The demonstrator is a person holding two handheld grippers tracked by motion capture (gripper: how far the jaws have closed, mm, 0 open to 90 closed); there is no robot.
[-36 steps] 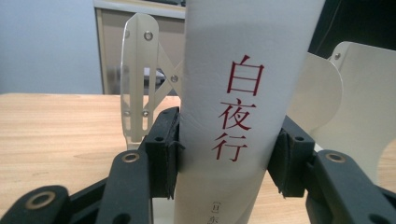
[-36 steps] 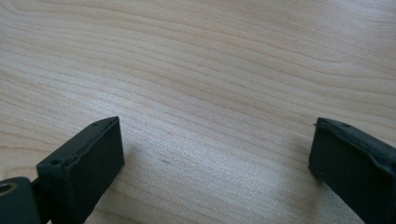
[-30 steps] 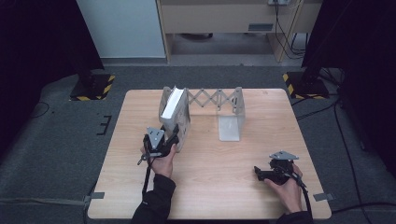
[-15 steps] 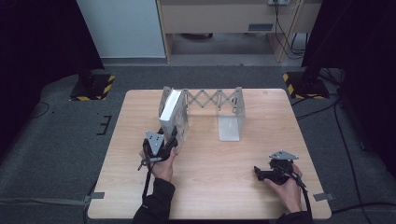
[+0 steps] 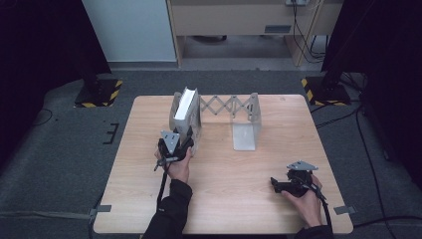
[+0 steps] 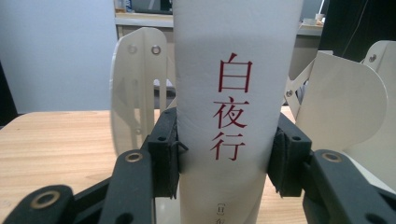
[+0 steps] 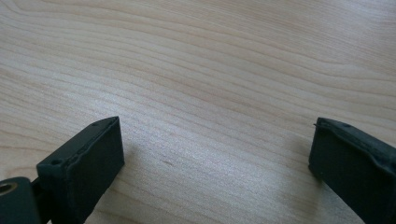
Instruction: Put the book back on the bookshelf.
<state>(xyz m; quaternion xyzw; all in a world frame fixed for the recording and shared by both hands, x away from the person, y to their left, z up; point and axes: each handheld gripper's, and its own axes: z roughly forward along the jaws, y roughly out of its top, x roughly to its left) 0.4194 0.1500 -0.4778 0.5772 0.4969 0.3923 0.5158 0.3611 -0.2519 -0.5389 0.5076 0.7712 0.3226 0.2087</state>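
At about 10 o'clock on the surface [image 5: 239, 174], the white book [image 6: 236, 107] stands upright in the folding book rack [image 5: 249, 119]. Left claw [image 6: 224, 156] squeezes its spine. It looks thick, stiff, a bit heavy and smooth; grip low. Right claw [image 7: 215, 154] rests wide open.
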